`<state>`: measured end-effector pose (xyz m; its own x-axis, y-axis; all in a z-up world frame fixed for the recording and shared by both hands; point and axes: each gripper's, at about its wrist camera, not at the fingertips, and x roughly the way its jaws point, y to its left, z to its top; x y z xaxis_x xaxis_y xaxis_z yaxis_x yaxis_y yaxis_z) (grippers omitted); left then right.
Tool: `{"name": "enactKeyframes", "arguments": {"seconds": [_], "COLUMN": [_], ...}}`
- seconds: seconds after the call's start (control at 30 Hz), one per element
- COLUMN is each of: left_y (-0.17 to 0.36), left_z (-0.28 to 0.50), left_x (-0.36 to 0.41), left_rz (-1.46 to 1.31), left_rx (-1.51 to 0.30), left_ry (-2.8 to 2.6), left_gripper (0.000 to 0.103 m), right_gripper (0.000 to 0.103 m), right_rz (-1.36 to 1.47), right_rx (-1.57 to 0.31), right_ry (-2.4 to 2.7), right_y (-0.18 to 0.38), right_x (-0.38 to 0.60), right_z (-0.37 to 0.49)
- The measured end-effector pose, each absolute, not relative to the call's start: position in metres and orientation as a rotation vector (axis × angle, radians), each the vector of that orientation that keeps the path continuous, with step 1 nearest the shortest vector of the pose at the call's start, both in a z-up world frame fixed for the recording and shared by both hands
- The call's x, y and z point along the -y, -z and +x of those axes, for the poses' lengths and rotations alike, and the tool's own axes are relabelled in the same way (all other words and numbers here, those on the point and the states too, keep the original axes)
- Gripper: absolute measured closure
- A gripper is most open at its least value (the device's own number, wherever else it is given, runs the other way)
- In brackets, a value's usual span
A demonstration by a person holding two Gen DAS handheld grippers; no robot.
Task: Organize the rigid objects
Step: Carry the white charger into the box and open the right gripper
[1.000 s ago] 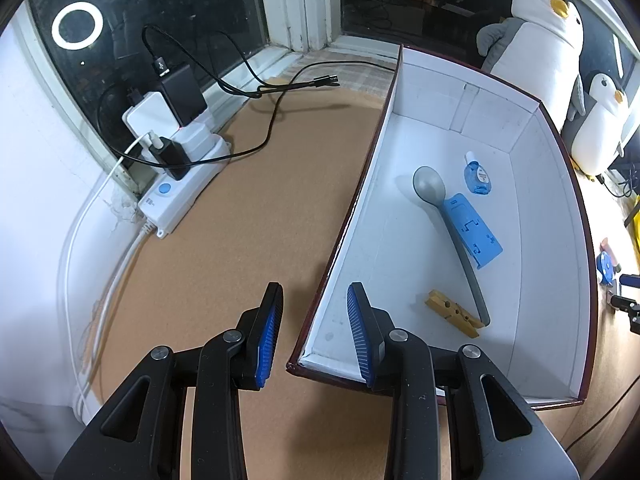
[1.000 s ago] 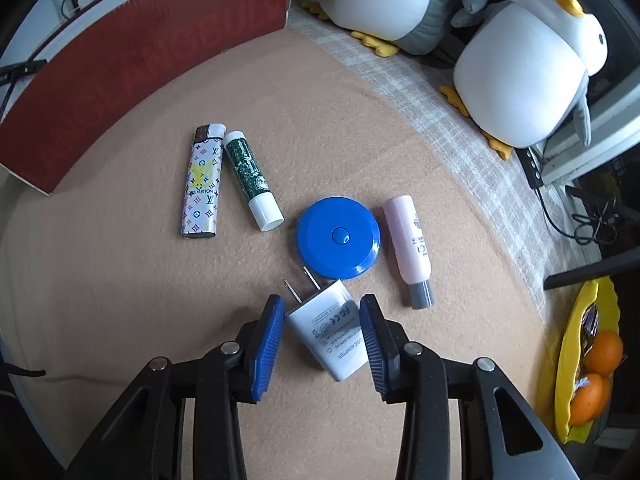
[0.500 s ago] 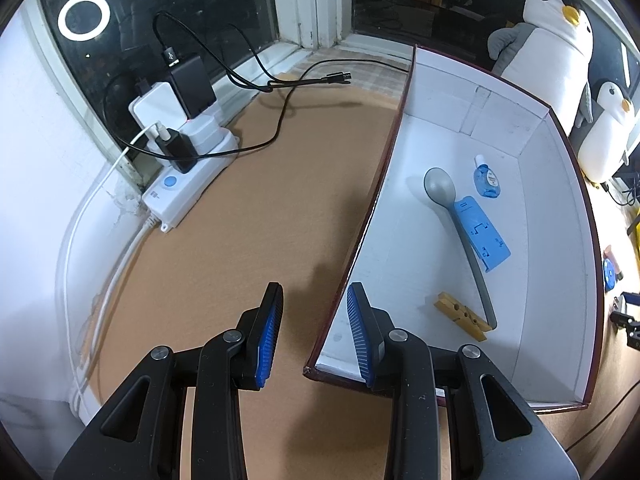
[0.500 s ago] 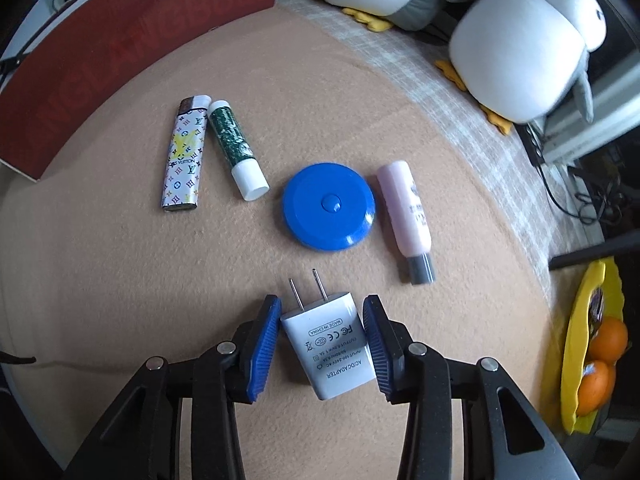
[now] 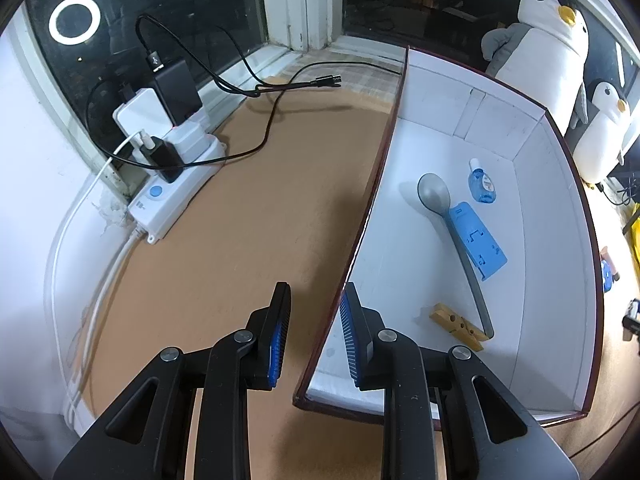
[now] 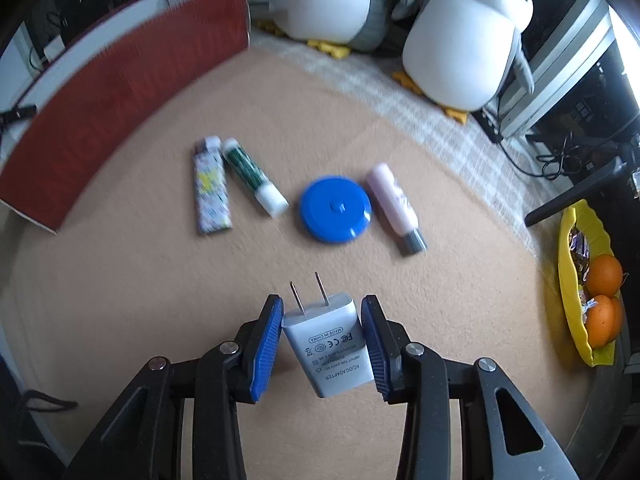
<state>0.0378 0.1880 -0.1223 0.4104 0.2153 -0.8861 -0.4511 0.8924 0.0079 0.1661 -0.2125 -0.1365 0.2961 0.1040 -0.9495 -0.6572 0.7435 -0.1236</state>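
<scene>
White adapter [image 6: 326,342] sits clamped in my right gripper [image 6: 320,340], lifted for boxing; my left gripper [image 5: 314,334] straddles the box [image 5: 356,240] wall, jaws apart, steadying it.

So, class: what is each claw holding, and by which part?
Right claw grips the white charger by its two side faces, prongs pointing forward. Left claw holds nothing.

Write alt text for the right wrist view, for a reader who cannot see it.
The right gripper holds a white plug adapter between its blue-padded jaws, prongs pointing forward, above a tan tabletop. Beyond it lie a patterned lighter, a green tube, a blue round case and a pink tube, with two plush penguins behind.
</scene>
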Motion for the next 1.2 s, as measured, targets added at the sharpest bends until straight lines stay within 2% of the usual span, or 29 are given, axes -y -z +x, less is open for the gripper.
{"name": "enactKeyframes", "arguments": {"seconds": [0.3, 0.53, 0.7, 0.93, 1.2], "left_y": [0.125, 0.127, 0.129, 0.13, 0.133], "left_z": [0.039, 0.04, 0.04, 0.039, 0.04], "left_x": [-0.193, -0.193, -0.194, -0.196, -0.197], "left_rz": [-0.261, -0.262, -0.273, -0.271, -0.276], "left_rx": [-1.059, -1.049, -1.044, -1.039, -1.043], "left_ry": [-0.402, -0.384, -0.376, -0.362, -0.356], "left_gripper": [0.082, 0.086, 0.087, 0.087, 0.088], "right_gripper": [0.066, 0.066, 0.066, 0.066, 0.066], "right_rz": [-0.437, -0.388, -0.406, -0.418, -0.447], "right_rx": [-1.029, -0.987, -0.988, -1.083, -1.181], "right_ry": [-0.697, -0.823, -0.886, -0.92, -0.903], "right_y": [0.064, 0.044, 0.048, 0.077, 0.11], "right_x": [0.133, 0.047, -0.008, -0.064, -0.084], "right_z": [0.151, 0.14, 0.133, 0.135, 0.138]}}
